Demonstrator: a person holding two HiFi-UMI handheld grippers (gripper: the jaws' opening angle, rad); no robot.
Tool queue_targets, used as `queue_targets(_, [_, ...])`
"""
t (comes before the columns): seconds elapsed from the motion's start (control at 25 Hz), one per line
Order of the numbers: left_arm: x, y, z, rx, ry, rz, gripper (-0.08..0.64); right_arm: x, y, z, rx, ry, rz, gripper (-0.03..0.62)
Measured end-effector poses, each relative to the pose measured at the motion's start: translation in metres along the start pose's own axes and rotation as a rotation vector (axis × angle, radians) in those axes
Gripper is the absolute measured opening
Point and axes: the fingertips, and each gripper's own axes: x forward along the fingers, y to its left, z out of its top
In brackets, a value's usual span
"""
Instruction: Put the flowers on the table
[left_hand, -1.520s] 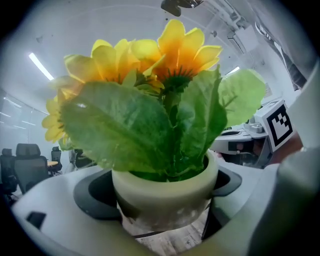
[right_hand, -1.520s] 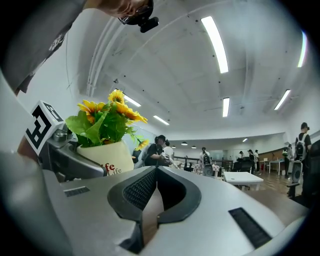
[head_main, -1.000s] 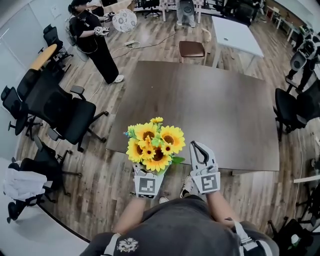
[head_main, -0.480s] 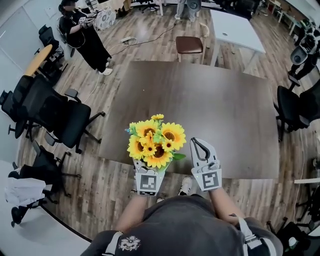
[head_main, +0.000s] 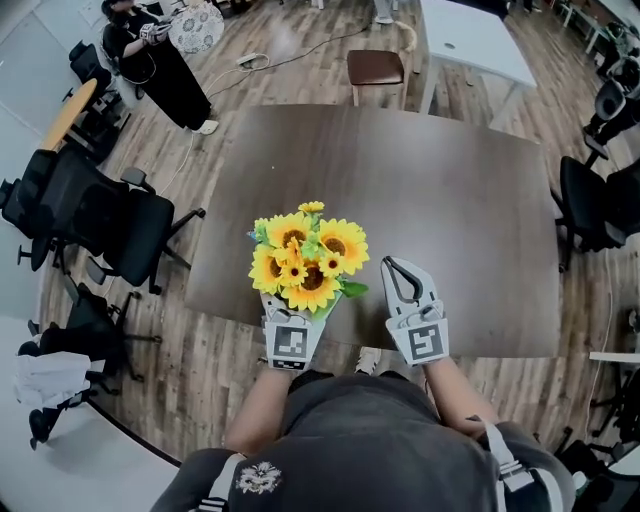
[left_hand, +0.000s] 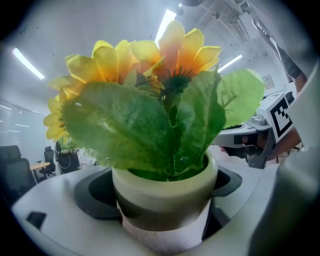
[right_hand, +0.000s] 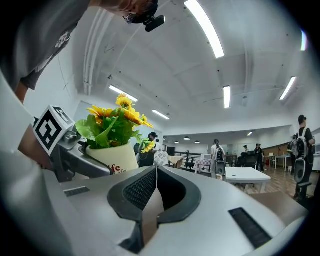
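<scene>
The pot (left_hand: 165, 205) looks light but top-heavy, and its smooth wall is probably slick and breakable. The place to hold is that wall, not the soft flowers (head_main: 305, 265). The left gripper (head_main: 293, 322) clamps it there, about over the table's (head_main: 450, 200) near edge. The right gripper (head_main: 400, 283) is closed and empty.

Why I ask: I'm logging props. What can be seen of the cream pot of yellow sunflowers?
The cream, glossy round pot holds yellow sunflowers with orange-brown centres and broad green leaves that look artificial. Its side bears partly visible red lettering. It stands upright, clamped between the jaws of the left gripper, at the near edge of the dark brown table; whether it touches the tabletop cannot be told.
</scene>
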Motion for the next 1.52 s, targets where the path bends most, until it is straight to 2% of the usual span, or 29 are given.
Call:
queue_targets(0.4, [0.042, -0.001, -0.022, -0.043, 0.057, -0.016, 0.534, 0.019, -0.034, -0.03, 0.012, 0.059, -0.024, 0.026])
queue_targets(0.76, [0.06, 0.006, -0.061, -0.093, 0.099, -0.059, 0.534, 0.043, -0.022, -0.047, 0.035, 0.097, -0.034, 0.026])
queue_targets(0.96, [0.067, 0.006, -0.089, -0.112, 0.127, -0.075, 0.534, 0.047, -0.018, -0.071, 0.065, 0.143, -0.056, 0.026])
queue_targets(1.2, [0.073, 0.003, -0.115, -0.126, 0.159, -0.058, 0.534, 0.046, -0.012, -0.089, 0.124, 0.175, -0.056, 0.026])
queue_targets(1.52, [0.08, 0.0, -0.148, -0.163, 0.211, -0.052, 0.534, 0.048, -0.01, -0.117, 0.165, 0.208, -0.103, 0.026])
